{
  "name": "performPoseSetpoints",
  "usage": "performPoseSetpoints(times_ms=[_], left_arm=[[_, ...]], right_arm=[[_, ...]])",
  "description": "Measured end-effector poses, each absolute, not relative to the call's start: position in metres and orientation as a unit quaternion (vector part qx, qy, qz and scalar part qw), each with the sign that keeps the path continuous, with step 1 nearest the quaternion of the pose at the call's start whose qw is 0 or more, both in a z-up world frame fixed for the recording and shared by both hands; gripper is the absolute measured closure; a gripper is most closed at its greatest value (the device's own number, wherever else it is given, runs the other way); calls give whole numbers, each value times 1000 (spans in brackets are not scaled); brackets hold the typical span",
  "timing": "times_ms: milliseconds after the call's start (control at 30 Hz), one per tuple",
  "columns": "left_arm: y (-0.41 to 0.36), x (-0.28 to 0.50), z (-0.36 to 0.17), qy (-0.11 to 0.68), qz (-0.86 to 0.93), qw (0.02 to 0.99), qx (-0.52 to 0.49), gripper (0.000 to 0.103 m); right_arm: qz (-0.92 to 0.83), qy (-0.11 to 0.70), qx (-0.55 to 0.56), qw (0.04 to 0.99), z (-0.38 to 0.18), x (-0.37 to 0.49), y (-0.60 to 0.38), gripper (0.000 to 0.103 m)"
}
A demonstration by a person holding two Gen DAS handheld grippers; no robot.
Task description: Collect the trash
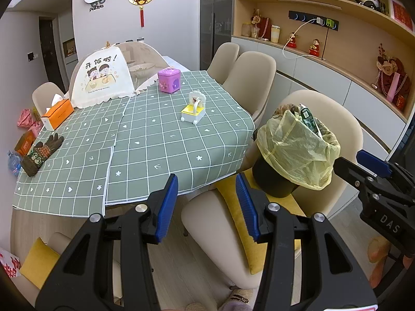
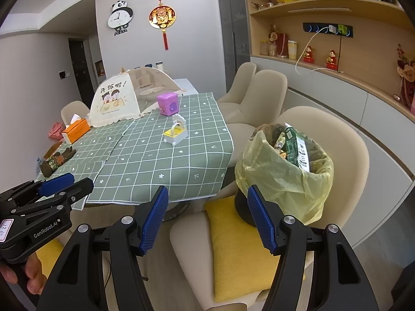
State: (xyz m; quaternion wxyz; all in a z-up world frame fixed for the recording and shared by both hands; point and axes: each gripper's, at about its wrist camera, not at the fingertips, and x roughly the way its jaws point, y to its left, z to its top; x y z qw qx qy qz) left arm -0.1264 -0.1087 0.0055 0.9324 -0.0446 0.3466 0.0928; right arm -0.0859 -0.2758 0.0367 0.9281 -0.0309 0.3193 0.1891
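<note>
Left gripper (image 1: 207,204): its 2 blue pads are standing wide apart and holding nothing.
Right gripper (image 2: 207,217): its 2 blue pads are standing wide apart too, with nothing between them.
Trash bin: the black round bin with a yellow plastic bag (image 2: 282,178) is sitting on a beige chair (image 2: 337,140), beside a yellow cushion (image 2: 233,246).
Trash: green wrappers (image 2: 298,145) are poking out of the bag.
Table: a green checked tablecloth (image 1: 155,140) is covering it.
</note>
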Motion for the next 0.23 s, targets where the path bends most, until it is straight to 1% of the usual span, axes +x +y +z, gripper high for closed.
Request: performPoseSetpoints(times_ms=[233], left_arm=[[-97, -90, -17, 387, 96, 916, -54, 59]], right_arm=[[186, 328, -30, 926, 27, -62, -280, 43]])
